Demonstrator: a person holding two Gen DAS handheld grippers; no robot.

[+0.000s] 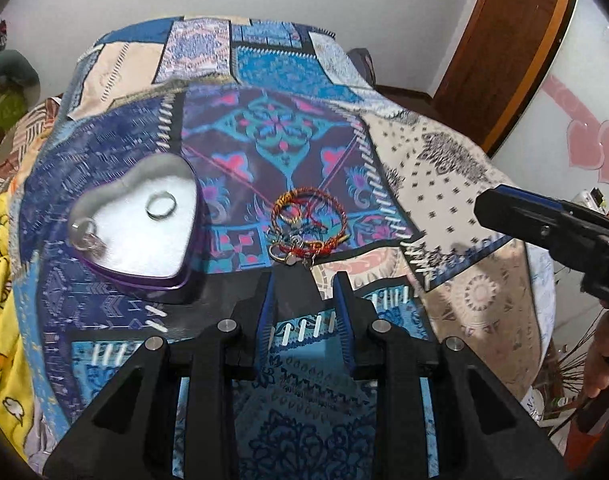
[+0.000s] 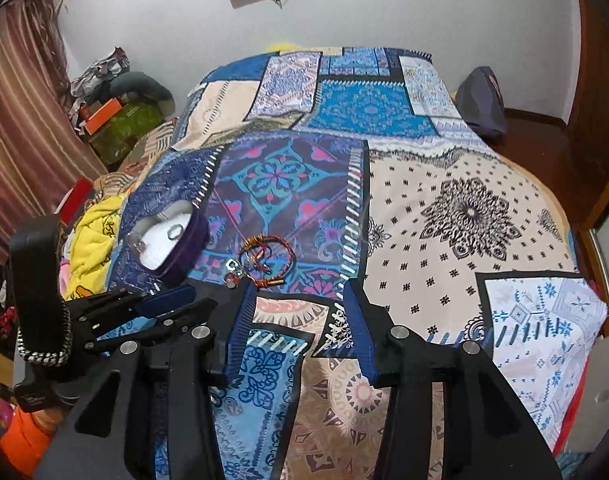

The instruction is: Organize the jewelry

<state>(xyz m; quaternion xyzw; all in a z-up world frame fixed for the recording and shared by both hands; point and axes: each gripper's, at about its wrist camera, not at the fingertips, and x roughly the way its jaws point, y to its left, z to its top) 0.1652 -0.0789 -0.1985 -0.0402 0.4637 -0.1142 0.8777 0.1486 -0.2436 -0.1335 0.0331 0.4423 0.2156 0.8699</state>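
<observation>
A heart-shaped purple box (image 1: 132, 236) with a silvery inside lies open on the patterned bedspread; it also shows in the right wrist view (image 2: 164, 240). A silver ring (image 1: 160, 205) lies in it, and a clear ring piece (image 1: 86, 234) sits at its left rim. A pile of red-orange braided bracelets (image 1: 308, 220) with small rings and metal bits lies right of the box, also in the right wrist view (image 2: 264, 258). My left gripper (image 1: 304, 280) is open and empty, just short of the pile. My right gripper (image 2: 298, 292) is open and empty, near the pile's right.
The patchwork bedspread (image 2: 444, 220) covers the bed. A yellow blanket (image 1: 0, 280) lies at the left edge. Clutter and a curtain (image 2: 20, 120) stand at far left. A dark bag (image 2: 482, 104) sits at the far right corner. A wooden door (image 1: 512, 40) is at the right.
</observation>
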